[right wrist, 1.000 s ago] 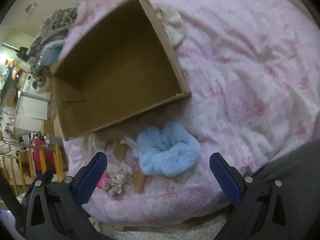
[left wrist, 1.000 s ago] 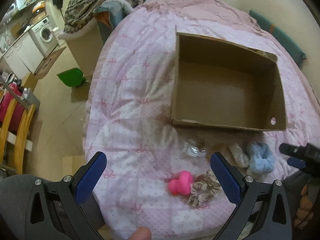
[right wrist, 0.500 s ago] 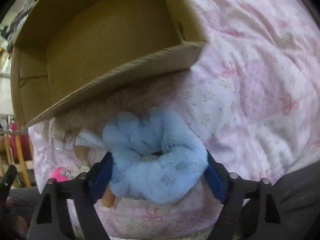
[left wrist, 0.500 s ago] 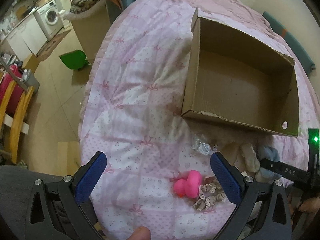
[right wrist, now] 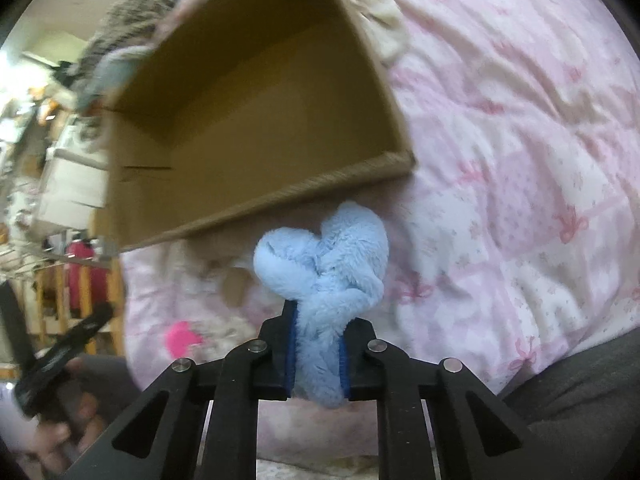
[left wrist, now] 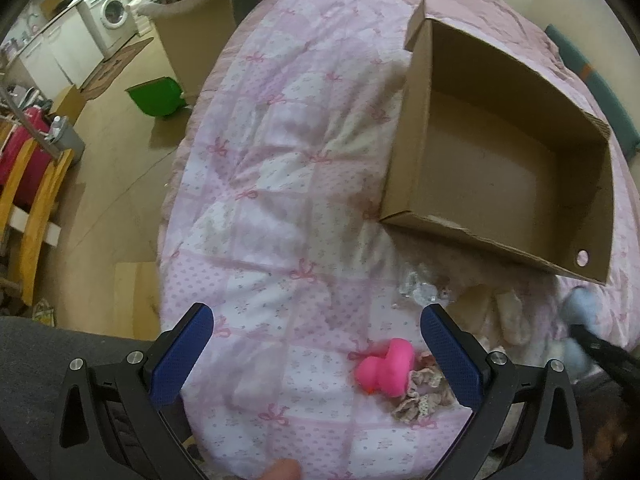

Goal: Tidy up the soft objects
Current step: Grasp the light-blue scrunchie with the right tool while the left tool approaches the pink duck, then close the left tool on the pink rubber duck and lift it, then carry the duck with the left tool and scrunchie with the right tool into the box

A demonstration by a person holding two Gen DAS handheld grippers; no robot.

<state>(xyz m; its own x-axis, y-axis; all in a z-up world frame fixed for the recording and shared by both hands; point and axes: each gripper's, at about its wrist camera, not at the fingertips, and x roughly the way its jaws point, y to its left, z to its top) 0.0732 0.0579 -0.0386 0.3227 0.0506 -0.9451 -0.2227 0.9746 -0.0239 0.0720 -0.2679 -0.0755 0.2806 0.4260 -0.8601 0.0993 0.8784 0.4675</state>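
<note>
My right gripper point(right wrist: 317, 350) is closing and its blue pads squeeze a fluffy light-blue scrunchie point(right wrist: 332, 256), which bulges above the fingers just in front of the open cardboard box point(right wrist: 280, 196). In the left wrist view, my left gripper point(left wrist: 320, 354) stands wide open above the pink quilt with nothing between its fingers. A pink soft duck point(left wrist: 386, 366) lies beside its right finger, next to a frilly patterned scrunchie point(left wrist: 420, 396). Cream soft pieces point(left wrist: 508, 316) and a clear wrapper point(left wrist: 416, 288) lie along the box's point(left wrist: 500, 168) near wall.
The bed's pink quilt point(left wrist: 280, 200) drops off to the floor on the left, where a green bin point(left wrist: 158, 96) and a wooden chair point(left wrist: 36, 208) stand. A cream cloth point(right wrist: 384, 20) lies behind the box. A grey-clad leg point(right wrist: 580, 392) is at lower right.
My right gripper went from wide open to clamped on the blue scrunchie, which now stands off the quilt. The left gripper sank closer to the pink duck and stayed open.
</note>
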